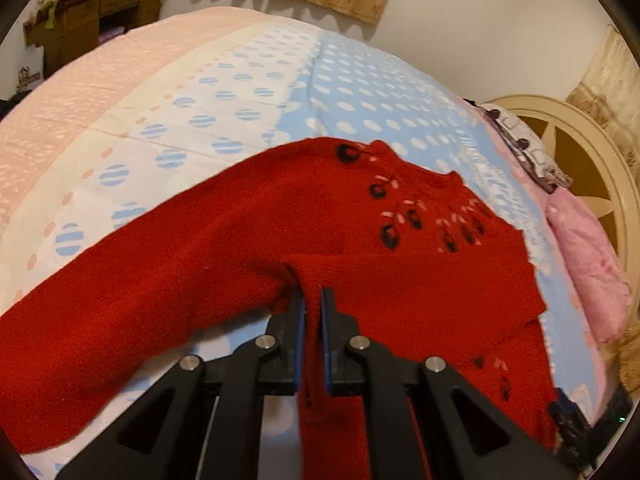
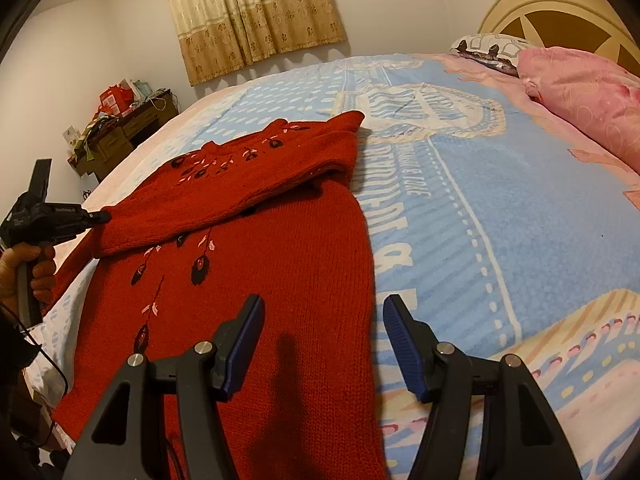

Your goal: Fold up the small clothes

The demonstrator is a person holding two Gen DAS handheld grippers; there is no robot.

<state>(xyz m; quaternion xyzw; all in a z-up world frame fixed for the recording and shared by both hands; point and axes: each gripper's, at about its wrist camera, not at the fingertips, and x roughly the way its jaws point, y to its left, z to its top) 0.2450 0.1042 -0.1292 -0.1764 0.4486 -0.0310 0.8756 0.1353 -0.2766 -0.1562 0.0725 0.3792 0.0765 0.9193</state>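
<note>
1 red knitted sweater (image 2: 256,240) with black-and-pink flower embroidery; left gripper (image 1: 312,300) pinches its fabric, right gripper (image 2: 323,320) gapes empty.

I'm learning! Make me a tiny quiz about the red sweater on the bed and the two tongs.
1. True or false: the left tongs are shut on a fold of the red sweater.
2. The right tongs are: A) open and holding nothing, B) gripping the pink pillow.
3. Fill in: the sweater lies on the ____.

Key: 1 true; 2 A; 3 bed.
</note>
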